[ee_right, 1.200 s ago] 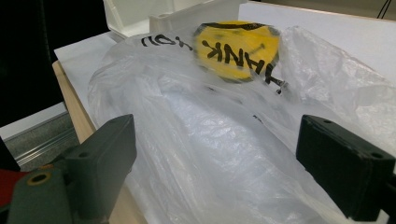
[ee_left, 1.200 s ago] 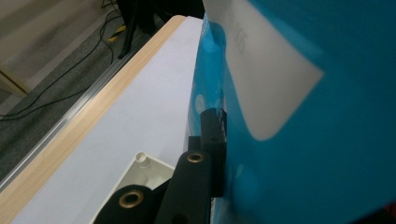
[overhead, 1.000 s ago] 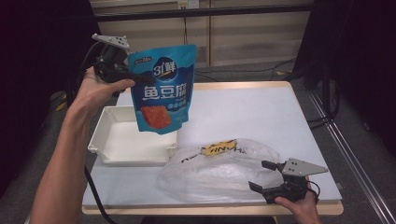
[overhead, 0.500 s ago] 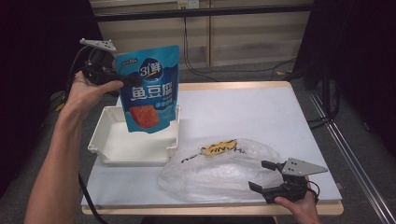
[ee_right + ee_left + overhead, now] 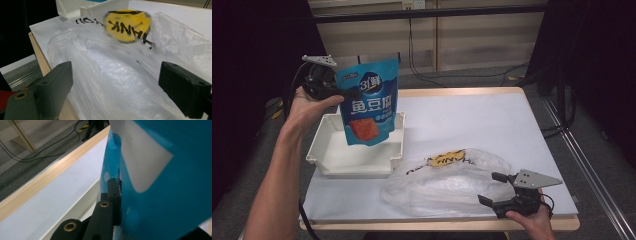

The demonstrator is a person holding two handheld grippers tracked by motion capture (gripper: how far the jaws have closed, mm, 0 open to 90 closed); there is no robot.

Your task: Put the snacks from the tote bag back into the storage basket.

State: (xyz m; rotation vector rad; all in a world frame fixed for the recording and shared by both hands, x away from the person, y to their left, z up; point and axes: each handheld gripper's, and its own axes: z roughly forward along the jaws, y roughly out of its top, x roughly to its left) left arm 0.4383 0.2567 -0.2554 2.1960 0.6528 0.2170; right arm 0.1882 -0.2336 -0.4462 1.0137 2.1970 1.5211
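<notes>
Over the last second the left gripper (image 5: 346, 93), clamped on the pouch (image 5: 368, 102), has swung it leftward until it hangs above the tray (image 5: 326, 159), seemingly about to go in, while the right gripper (image 5: 496, 189) waits wide open beside the bag (image 5: 447, 182).

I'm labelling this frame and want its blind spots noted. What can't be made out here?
- High view: the blue pouch hides part of the white tray floor.
- Left gripper view: the pouch's print runs off the frame edge.
- Right gripper view: the plastic bag lettering is blurred, and its contents are veiled by folds.
</notes>
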